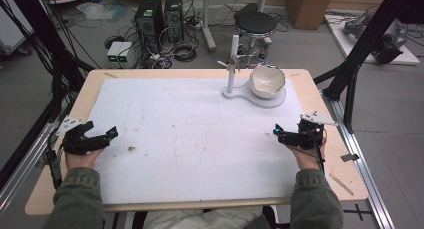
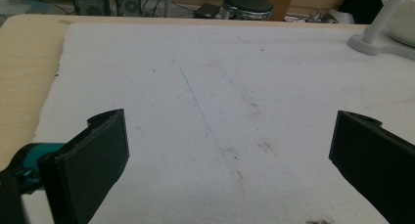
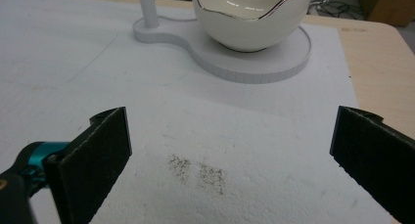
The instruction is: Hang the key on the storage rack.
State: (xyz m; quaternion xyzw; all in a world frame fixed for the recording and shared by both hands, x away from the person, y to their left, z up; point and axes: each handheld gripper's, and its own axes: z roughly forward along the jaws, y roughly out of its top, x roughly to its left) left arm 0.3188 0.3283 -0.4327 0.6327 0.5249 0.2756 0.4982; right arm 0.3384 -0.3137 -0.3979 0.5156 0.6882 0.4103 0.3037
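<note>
Both tools, left and right, gape empty; bowl sits upright, mouth up.

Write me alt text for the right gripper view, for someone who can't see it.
The right gripper is open, its two black jaws wide apart above a white mat with a dark speckled stain. Ahead, a white bowl with a wavy metallic rim sits on a round white stand base.
</note>
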